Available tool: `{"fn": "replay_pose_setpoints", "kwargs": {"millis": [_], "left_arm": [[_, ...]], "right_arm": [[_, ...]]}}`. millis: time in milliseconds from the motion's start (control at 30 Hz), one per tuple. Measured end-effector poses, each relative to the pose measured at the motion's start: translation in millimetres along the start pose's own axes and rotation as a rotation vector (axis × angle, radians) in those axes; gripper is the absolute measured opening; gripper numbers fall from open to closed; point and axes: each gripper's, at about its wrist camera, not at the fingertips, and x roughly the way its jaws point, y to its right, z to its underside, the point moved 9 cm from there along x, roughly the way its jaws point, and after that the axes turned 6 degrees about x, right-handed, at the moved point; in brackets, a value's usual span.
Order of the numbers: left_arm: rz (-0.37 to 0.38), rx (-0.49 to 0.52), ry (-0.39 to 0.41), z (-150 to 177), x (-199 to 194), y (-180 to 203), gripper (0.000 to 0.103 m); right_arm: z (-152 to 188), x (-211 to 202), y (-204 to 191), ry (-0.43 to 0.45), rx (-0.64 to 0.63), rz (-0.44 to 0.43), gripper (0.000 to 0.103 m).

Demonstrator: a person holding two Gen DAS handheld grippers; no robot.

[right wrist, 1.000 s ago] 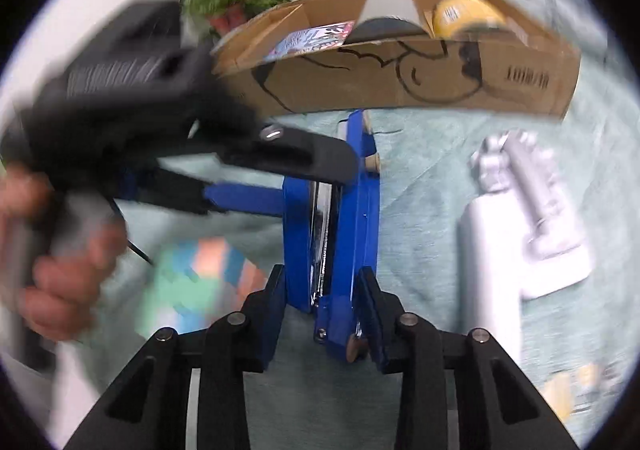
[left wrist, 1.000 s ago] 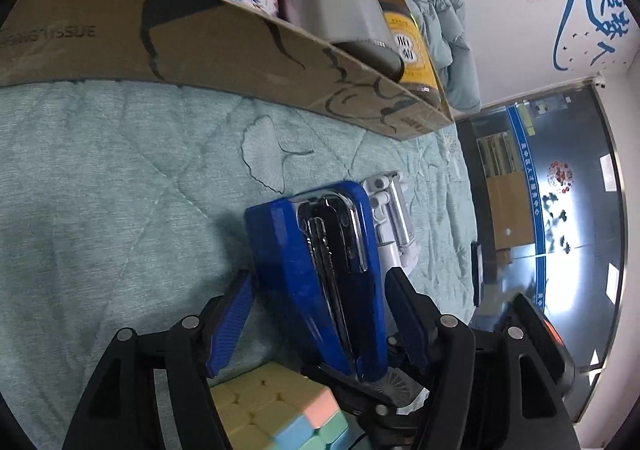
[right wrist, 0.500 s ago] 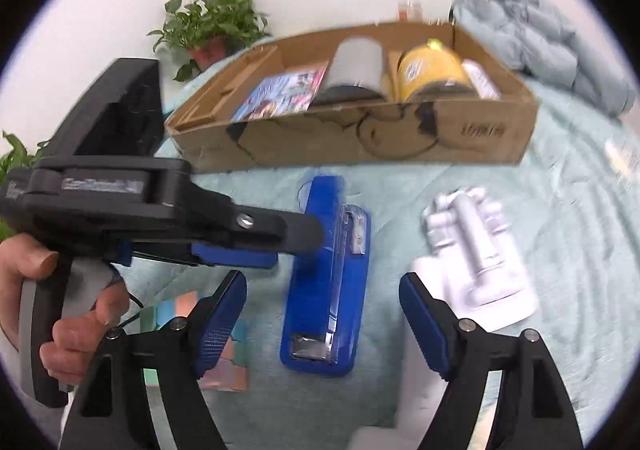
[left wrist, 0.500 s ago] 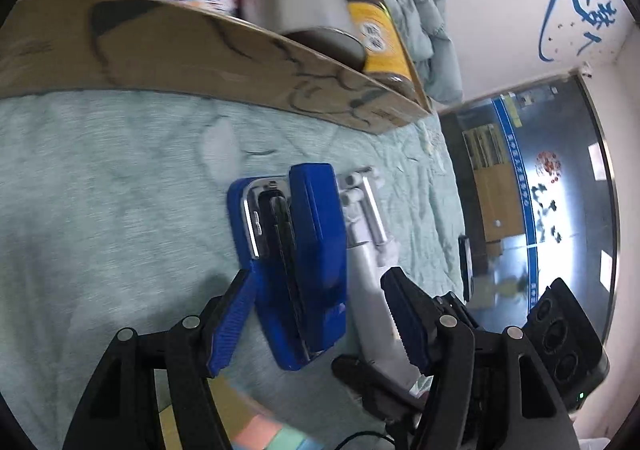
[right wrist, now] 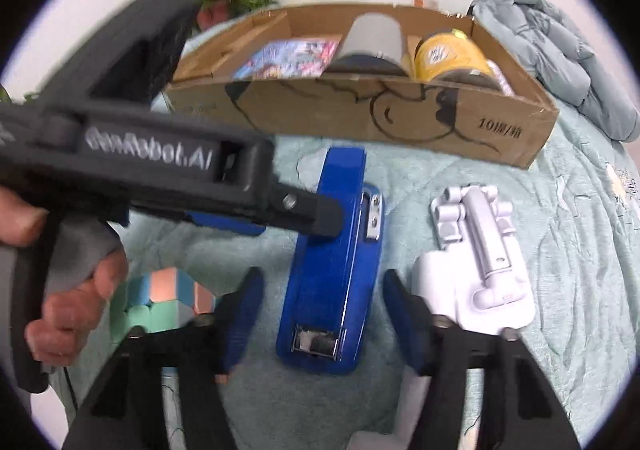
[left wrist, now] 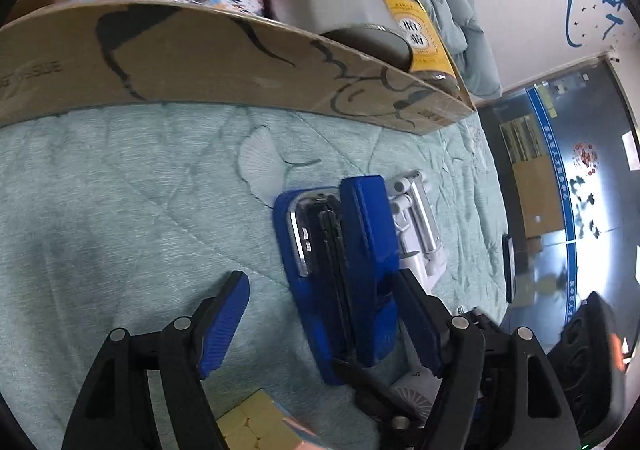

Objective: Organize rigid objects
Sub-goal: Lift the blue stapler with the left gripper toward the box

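Blue stapler [right wrist: 334, 282]: lying on its side on the teal quilted bedspread [left wrist: 120, 209], in front of the cardboard box [right wrist: 360, 117]. Left gripper [left wrist: 320, 322]: released, jaws spread around the stapler's rear end. Right gripper [right wrist: 324, 314]: released, jaws wide either side of the stapler, not touching it. White phone holder [right wrist: 476, 262]: just beside the stapler. Pastel puzzle cube [right wrist: 160, 302]: near the stapler's other side. Box holds a picture book [right wrist: 292, 57], a grey roll [right wrist: 372, 37] and a yellow jar [right wrist: 448, 49].
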Motion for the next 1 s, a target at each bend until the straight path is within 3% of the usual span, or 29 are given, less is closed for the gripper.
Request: {"fn": "replay_pose_setpoints", "kwargs": {"millis": [267, 533, 733, 833, 1000], "left_arm": [[0.038, 0.004, 0.007, -3.9, 12.6, 9.6, 0.074], [0.041, 0.009, 0.003, -2.0, 7.1, 3.8, 0.074], [0.044, 0.017, -0.009, 6.1, 4.2, 3.1, 0.074], [0.047, 0.027, -0.003, 9.9, 4.1, 5.3, 0.074], [0.060, 0.023, -0.001, 10.7, 5.3, 7.6, 0.074]], "right_arm": [[2.8, 18.8, 3.3, -0.050, 0.084, 0.060, 0.053], [3.6, 26.2, -0.4, -0.104, 0.083, 0.025, 0.057], [-3.1, 33.2, 1.8, -0.135, 0.026, 0.010, 0.052], [-3.4, 31.2, 2.8, -0.112, 0.064, 0.016, 0.045], [-6.4, 26.8, 6.3, -0.115, 0.183, -0.078, 0.038]]}}
